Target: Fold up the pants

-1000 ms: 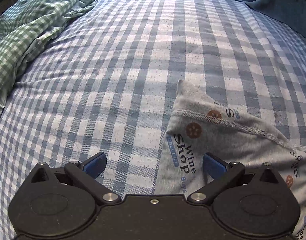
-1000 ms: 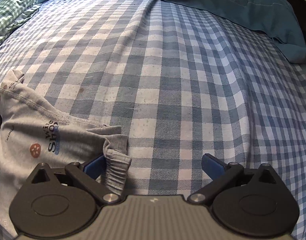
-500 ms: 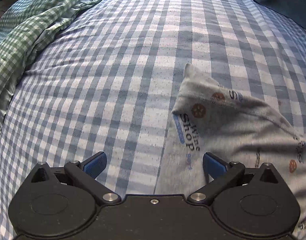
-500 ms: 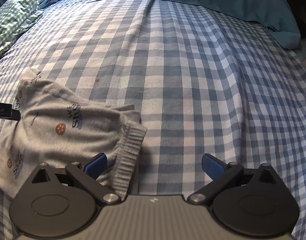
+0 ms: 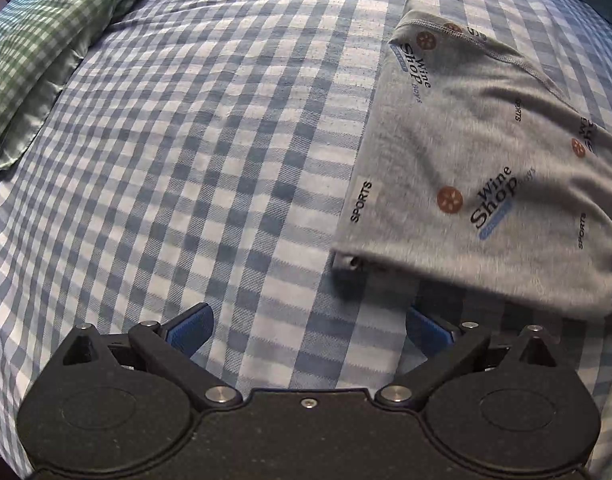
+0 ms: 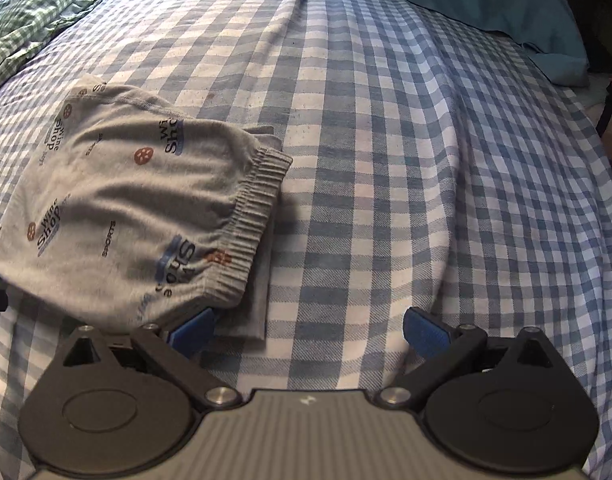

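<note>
Pants (image 6: 137,200) folded on bed (image 6: 386,160), between both tongs, left tongs (image 5: 308,326) and right tongs (image 6: 308,326) spread, empty

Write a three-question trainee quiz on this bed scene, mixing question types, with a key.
1. True or false: the left gripper is shut on the pants.
2. Multiple choice: the ribbed waistband in the right wrist view lies on the pants' A) left edge B) right edge C) far edge.
3. Fill in: the sheet under the pants has a blue and white ____ pattern.

Key: 1 false, both the left and the right gripper are open and holding nothing; 2 B; 3 checked.
</note>
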The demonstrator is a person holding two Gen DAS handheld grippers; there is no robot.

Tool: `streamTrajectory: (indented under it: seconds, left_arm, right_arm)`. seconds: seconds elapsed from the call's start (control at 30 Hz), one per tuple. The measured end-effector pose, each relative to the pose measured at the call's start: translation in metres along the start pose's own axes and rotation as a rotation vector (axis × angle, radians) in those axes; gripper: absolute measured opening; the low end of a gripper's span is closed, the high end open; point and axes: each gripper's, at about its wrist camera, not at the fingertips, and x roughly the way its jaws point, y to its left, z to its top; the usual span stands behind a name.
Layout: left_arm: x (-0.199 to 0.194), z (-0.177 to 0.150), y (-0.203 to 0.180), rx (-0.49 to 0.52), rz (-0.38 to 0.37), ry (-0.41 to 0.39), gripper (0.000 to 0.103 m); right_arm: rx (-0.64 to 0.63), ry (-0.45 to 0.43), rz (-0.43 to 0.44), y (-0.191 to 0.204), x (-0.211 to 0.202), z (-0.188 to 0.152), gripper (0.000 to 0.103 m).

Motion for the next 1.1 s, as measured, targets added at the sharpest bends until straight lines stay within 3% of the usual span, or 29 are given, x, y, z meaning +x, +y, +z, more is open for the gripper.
streamTrajectory:
  seconds: [0.3, 0.6, 1.1]
  left_arm:
    - [-0.027, -0.048, 0.025, 0.007, -0.026, -0.004, 0.102]
    - [-0.035, -0.08, 0.035, 0.103, -0.04, 0.031, 0.102]
    - [-0.04, -0.069, 0.073, 0.19, -0.035, 0.01, 0.102]
  right_arm:
    - [0.036, -0.004, 0.032, 0.002, -0.033, -0.045, 0.103]
    - [0.089, 0.024, 0.052, 0.026, -0.046, -0.075, 0.103]
    - [0.169, 0.078, 0.08, 0.065, -0.056, -0.094, 0.103]
